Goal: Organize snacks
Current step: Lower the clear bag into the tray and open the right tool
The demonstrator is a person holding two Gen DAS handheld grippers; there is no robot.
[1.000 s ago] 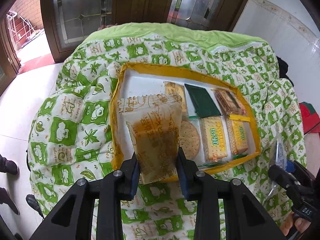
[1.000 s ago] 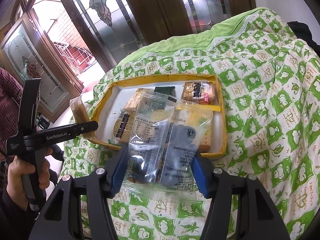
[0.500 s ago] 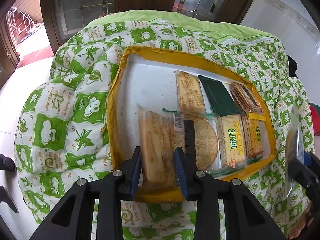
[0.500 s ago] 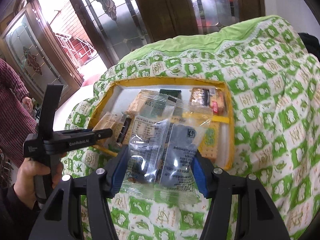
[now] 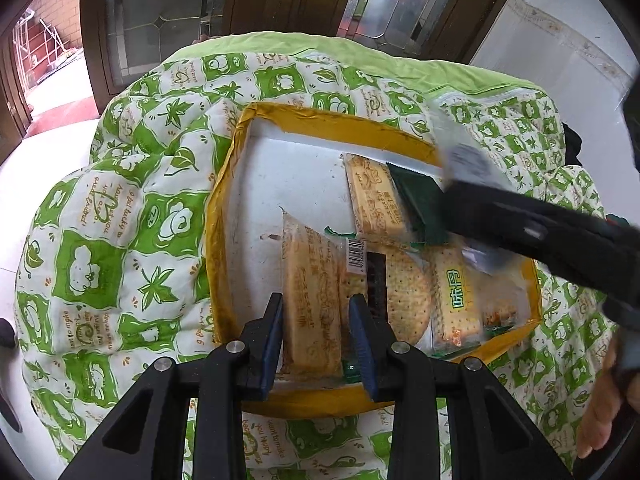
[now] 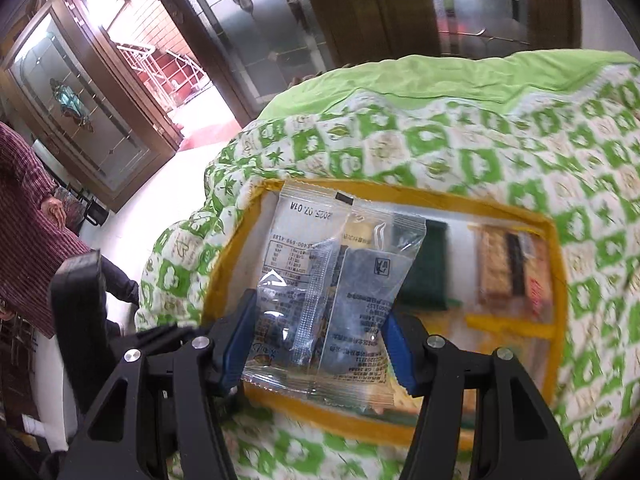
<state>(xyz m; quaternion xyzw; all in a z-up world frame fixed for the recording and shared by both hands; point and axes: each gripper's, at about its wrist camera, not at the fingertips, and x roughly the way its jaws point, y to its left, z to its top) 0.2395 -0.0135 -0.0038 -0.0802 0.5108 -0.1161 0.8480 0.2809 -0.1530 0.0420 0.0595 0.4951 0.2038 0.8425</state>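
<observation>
A yellow-rimmed white tray [image 5: 224,216] lies on a green and white quilt and holds several snack packets. My left gripper [image 5: 316,320] straddles a tan biscuit packet [image 5: 308,288] that lies in the tray's near left part; the pads look slightly apart from it. My right gripper [image 6: 320,344] is shut on a clear snack packet [image 6: 336,280] and holds it above the tray [image 6: 556,264]. In the left wrist view the right gripper [image 5: 448,196] reaches in from the right over the tray, blurred.
The tray also holds a round cracker packet [image 5: 404,292], a green-labelled biscuit packet [image 5: 456,296], a dark green packet [image 5: 420,204] and another tan packet [image 5: 376,200]. The quilt [image 5: 120,240] drapes over a rounded support. Glass doors stand behind. A person [image 6: 24,216] stands at the left.
My left gripper has lowered the tan packet into the tray and its jaws have loosened. My right gripper has moved with the clear packet over the tray.
</observation>
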